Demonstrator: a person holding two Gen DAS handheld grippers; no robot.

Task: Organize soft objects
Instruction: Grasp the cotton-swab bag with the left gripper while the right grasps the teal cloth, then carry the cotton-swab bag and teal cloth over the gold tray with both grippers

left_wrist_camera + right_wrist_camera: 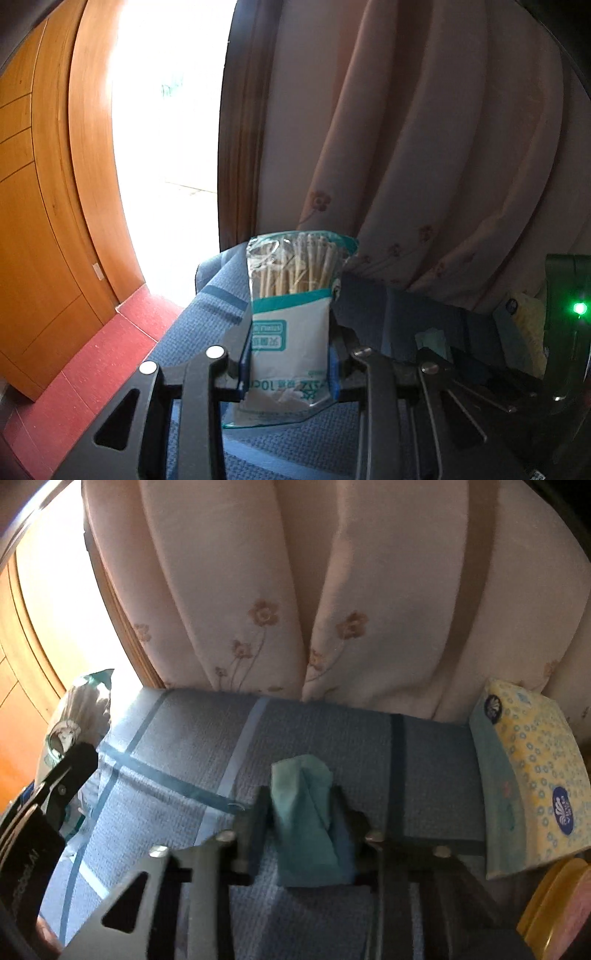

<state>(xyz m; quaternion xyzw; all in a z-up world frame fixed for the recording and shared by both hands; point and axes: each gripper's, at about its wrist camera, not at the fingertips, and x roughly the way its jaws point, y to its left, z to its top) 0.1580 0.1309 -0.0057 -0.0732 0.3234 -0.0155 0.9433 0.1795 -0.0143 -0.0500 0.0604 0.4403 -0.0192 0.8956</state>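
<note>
Both of my jaws are closed on something. Between the fingers of my left gripper I hold a packet of cotton swabs, pinched at its white and teal lower half, standing upright with the clear upper part and the wooden sticks showing above my fingers. It hangs over the blue cloth that covers the surface below me. Beyond it I see a pink flowered curtain, a bright doorway, a wooden door panel on the left and a red floor beneath.

Between the fingers of my right gripper I hold a folded teal cloth, gripped on both sides, its crumpled top rising above my fingertips. It sits just above the blue cloth, whose darker and lighter stripes cross it; whether the cloth touches that surface I cannot tell. At the right edge a yellow tissue pack with small blue rings leans against the curtain. Below it lies something yellow and pink, too cut off to name.

From my right wrist view, the left gripper shows at the left edge, with the packet of swabs standing above it, near the edge of the blue cloth.
</note>
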